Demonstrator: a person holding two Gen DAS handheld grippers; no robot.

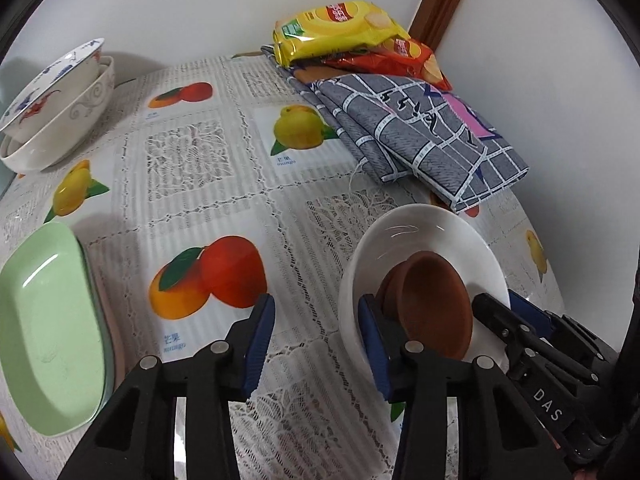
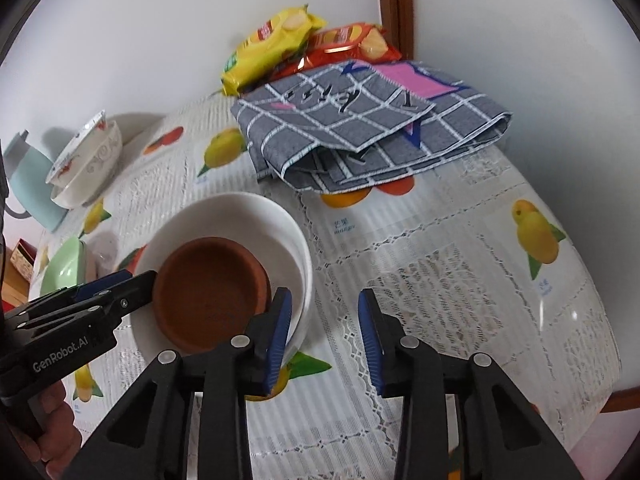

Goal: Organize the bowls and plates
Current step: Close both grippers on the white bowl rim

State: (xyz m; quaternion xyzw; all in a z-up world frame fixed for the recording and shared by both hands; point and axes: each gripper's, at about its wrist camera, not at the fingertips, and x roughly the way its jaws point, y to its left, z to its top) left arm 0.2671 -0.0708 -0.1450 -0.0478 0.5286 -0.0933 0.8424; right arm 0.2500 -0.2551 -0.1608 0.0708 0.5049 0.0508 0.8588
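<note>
one brown dish | tilted in white bowl | round

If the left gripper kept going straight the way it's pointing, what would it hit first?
Probably the tablecloth: between the left gripper's fingers only the printed fruit shows. Its right-hand finger looks to be by the white plate's rim, so that may catch too; depth is unclear.
</note>
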